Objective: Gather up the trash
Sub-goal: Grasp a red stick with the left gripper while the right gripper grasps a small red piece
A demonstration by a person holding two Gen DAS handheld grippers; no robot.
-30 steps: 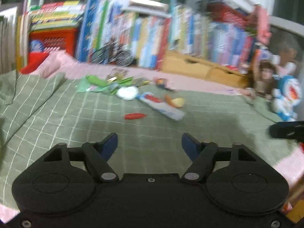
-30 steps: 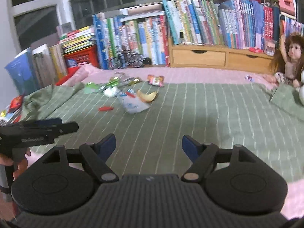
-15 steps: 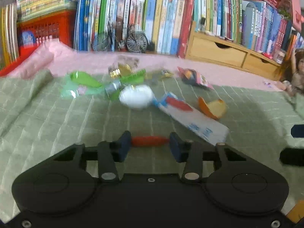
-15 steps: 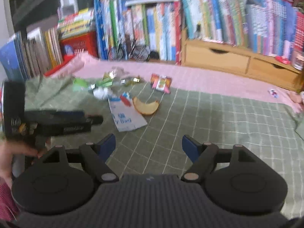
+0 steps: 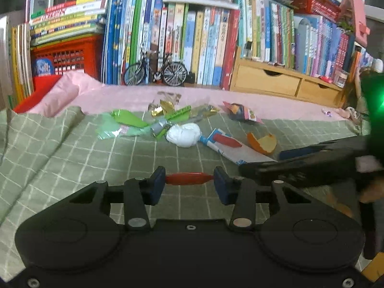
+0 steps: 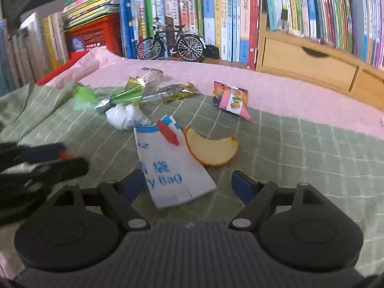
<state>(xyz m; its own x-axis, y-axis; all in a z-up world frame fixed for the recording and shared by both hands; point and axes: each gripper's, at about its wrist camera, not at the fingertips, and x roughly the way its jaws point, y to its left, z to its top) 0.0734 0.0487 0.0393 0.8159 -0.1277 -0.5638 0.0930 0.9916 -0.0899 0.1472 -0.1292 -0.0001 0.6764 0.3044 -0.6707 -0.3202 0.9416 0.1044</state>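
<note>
- Nearest in the left wrist view, the left gripper pointed forward and down at the green checked blanket, its blue pads pressed on both ends of a small red wrapper, held crosswise just above the cloth.
- Just right of it, the right gripper angled down over the same blanket with its jaws wide apart and nothing gripped; the near end of the white paper bag with blue print lay between its fingertips, not pinched.
- From the right wrist view, the left gripper showed at the left edge, blurred, a sliver of red at its tip.
- On the bag's far end lay a second red piece; an orange peel rested just right of the bag.
- Beyond, a crumpled white tissue touched the bag's far left corner.
- Further back, green and gold foil wrappers lay scattered, with a pink snack packet to the right at the pink sheet.
- Farthest, a model bicycle stood before the books.
</note>
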